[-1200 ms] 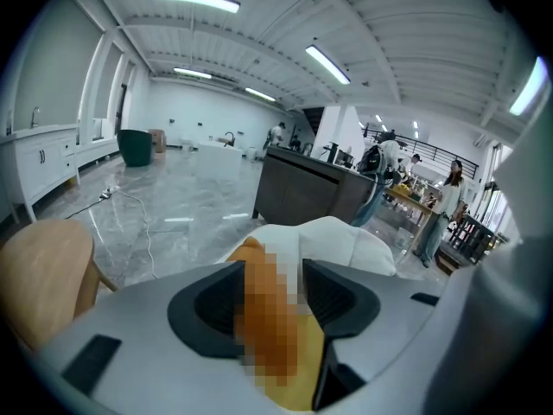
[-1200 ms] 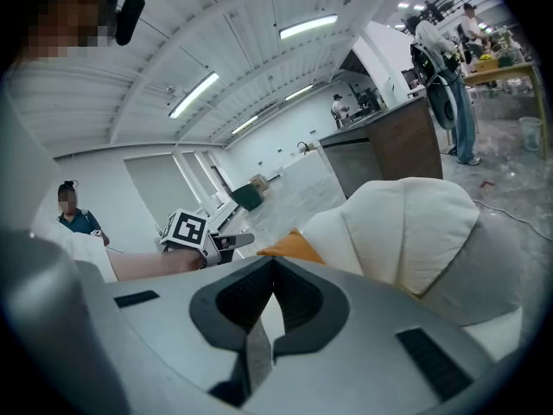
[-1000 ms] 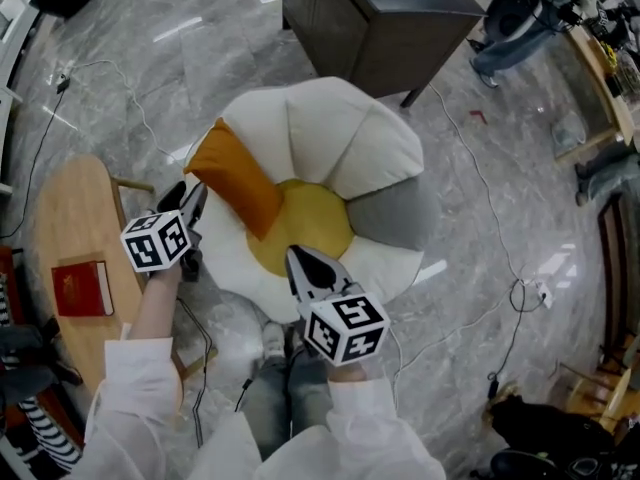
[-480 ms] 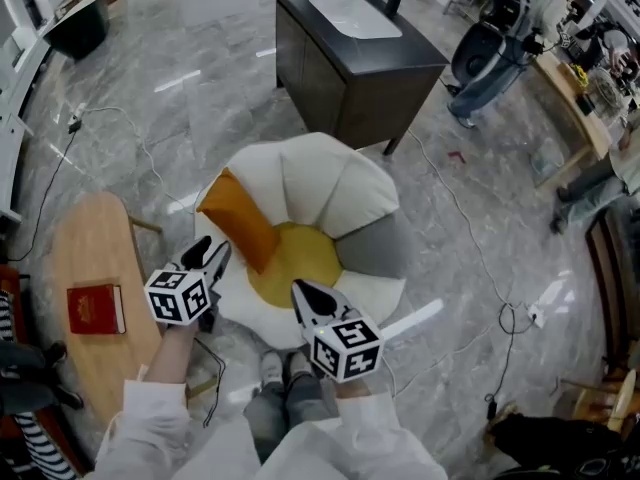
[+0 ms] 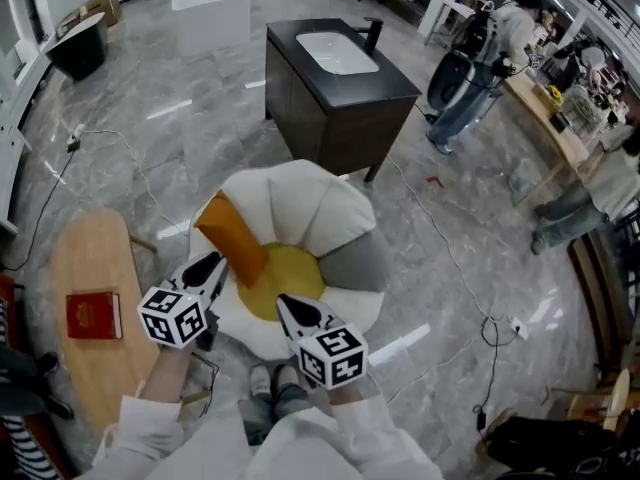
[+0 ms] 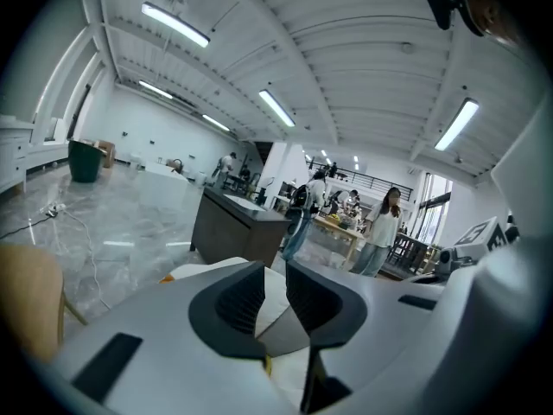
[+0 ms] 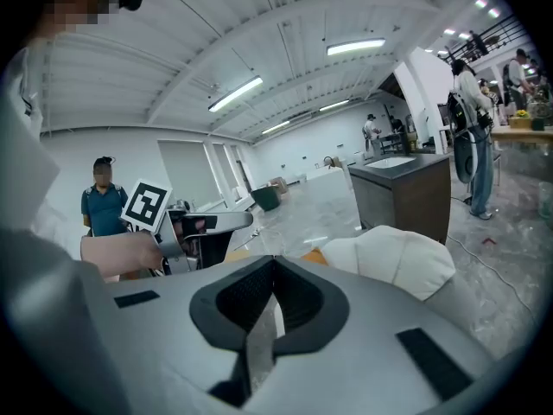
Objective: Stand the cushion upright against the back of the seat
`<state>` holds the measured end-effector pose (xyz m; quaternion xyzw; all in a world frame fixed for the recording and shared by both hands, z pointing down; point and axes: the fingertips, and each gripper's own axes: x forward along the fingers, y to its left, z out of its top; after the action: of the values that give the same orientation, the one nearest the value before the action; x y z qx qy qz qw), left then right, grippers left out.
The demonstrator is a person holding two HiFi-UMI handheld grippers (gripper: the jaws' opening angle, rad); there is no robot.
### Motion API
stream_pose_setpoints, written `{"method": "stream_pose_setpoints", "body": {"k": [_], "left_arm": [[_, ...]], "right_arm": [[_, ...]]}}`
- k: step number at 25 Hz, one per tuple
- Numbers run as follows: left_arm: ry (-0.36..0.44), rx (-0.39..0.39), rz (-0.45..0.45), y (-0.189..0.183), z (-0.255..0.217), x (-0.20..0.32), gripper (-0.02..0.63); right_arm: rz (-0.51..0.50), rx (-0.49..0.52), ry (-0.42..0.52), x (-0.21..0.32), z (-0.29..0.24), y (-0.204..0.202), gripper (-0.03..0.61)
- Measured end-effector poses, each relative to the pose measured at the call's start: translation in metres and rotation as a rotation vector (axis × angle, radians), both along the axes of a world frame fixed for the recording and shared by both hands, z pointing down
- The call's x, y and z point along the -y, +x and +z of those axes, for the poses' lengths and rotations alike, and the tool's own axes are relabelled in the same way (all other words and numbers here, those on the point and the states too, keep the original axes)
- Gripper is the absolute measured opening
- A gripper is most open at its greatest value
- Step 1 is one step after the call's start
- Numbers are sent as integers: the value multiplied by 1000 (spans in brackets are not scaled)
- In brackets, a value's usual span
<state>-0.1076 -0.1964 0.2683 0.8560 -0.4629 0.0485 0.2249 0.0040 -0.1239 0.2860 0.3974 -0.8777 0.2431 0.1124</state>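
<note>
Left tongs (image 5: pixel 207 268), just narrowed and empty, hover near the seat (image 5: pixel 300 203) (cabinet (image 5: pixel 345 108) beyond).

left tool (image 5: pixel 211 265) and right tool (image 5: pixel 284 304) lifted back off seat (image 5: pixel 305 200); left jaws just closing, seemingly empty.

Left gripper (image 5: pixel 212 264) just closing, empty; right gripper (image 5: pixel 283 303) closed.

Bright, even indoor light; wide-angle warp throughout.
Ceiling strips (image 6: pixel 177 24) light the hall from above and throw white streaks of glare on the polished floor (image 5: pixel 130 88). Shadows soft, faint. Both gripper views bend hard at the rim, corners black; near foreground soft, far background hazy. Head view sharp, mildly curved.
</note>
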Motion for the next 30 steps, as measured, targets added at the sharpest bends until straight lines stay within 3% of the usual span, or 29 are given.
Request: {"method": "stream_pose_setpoints", "body": {"k": [5, 11, 20, 30], "left_arm": [[25, 4, 60, 25, -19, -31, 42], [35, -14, 88, 38, -30, -55, 8], [37, -2, 123, 62, -34, -86, 8], [-30, -41, 145, 76, -21, -99, 8]], "right_arm": [[-48, 3, 17, -21, -8, -10, 12], [-35, 29, 69, -29, -30, -11, 12], [-7, 41, 117, -33, -49, 0, 12], [5, 45, 142, -37, -57, -1, 12]]}}
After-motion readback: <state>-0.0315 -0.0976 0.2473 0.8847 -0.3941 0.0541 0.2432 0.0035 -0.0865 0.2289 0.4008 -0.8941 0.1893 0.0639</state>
